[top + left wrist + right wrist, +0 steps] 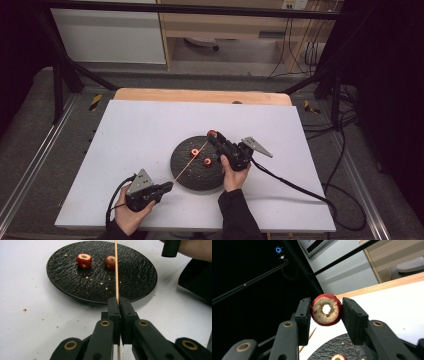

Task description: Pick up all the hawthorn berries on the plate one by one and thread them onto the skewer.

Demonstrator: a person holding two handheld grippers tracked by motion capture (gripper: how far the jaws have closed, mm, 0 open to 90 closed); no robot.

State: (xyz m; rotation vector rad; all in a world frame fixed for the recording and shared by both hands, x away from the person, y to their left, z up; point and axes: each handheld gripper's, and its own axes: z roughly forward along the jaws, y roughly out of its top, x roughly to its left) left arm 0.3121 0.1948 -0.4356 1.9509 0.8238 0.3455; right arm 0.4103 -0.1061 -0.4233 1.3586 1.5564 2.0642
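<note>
A thin wooden skewer runs from my left gripper, which is shut on its lower end, out over the black textured plate. Two cored red fruit pieces lie on that plate. In the high view my left gripper sits at the plate's near-left edge. My right gripper hovers at the plate's far rim, near the skewer's tip. It is shut on a third cored red fruit piece, whose hole faces the camera. The skewer's tip shows below the left jaw.
The plate rests mid-table on a white board with a wooden strip along the far edge. Crumbs dot the plate and board. Black frame bars and cables flank the table.
</note>
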